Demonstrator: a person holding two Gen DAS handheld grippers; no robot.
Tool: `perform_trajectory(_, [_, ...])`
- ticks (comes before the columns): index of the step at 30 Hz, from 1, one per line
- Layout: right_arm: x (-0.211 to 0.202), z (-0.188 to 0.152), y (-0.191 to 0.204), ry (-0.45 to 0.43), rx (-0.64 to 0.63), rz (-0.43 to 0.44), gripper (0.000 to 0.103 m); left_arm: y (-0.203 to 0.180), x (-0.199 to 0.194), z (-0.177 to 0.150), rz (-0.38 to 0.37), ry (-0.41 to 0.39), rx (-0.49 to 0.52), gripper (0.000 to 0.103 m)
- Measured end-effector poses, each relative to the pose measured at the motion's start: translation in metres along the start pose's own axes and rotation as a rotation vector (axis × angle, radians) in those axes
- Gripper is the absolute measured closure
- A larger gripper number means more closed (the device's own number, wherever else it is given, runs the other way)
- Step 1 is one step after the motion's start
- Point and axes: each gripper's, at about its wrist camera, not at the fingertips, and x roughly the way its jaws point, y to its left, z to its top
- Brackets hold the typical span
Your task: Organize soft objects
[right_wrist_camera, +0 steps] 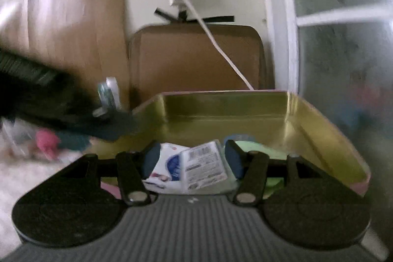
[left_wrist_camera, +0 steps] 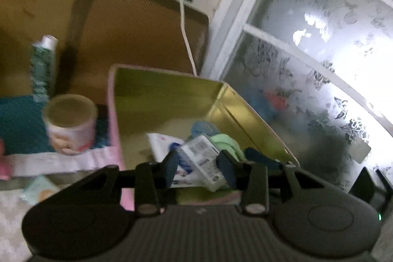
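Over the gold-lined tin point(right_wrist_camera: 319, 114) both grippers hover with fingers apart, gripping nothing. Inside lies a barcoded white packet point(right_wrist_camera: 205, 167), partly atop a blue-printed pouch point(right_wrist_camera: 169, 161), beside green cloth point(right_wrist_camera: 255, 146). The packet's long axis runs roughly along the right gripper point(right_wrist_camera: 194, 158), which looks nearer; the left gripper point(left_wrist_camera: 199, 166) stands narrower.

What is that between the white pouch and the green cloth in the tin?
A barcoded white packet separates the pouch from the green cloth in the tin; both wrist views show it.
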Motion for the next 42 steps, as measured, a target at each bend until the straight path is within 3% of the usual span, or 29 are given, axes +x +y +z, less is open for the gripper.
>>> perform_trajectory(4, [-0.014,-0.003,0.005,-0.066,0.045,0.0,0.041,0.023,-0.049,-0.021,0.032,-0.062,-0.003,0.059])
perform_trajectory(11, [-0.034,0.001,0.056,-0.132,0.035,0.132,0.041,0.081,-0.11,-0.073,0.23,-0.058,-0.024,0.058])
perform_trajectory(17, [-0.032,-0.009,0.12,-0.072,-0.054,0.278,0.039,0.135,-0.147,-0.104,0.438,-0.042,-0.066,0.058])
perform_trajectory(23, [-0.014,-0.022,0.161,0.033,-0.084,0.356,0.039,0.16,-0.177,-0.119,0.555,-0.076,-0.052,0.044])
perform_trajectory(26, [-0.009,-0.024,0.171,0.057,-0.085,0.361,0.039,0.165,-0.18,-0.125,0.571,-0.084,-0.037,0.037])
perform_trajectory(30, [-0.006,-0.028,0.176,0.07,-0.074,0.338,0.039,0.165,-0.18,-0.127,0.535,-0.101,-0.04,0.031])
perform_trajectory(35, [0.0,-0.044,0.179,0.132,-0.063,0.294,0.039,0.165,-0.181,-0.128,0.499,-0.114,-0.035,0.028])
perform_trajectory(42, [-0.001,-0.044,0.177,0.127,-0.05,0.293,0.039,0.169,-0.183,-0.128,0.483,-0.123,-0.06,0.027])
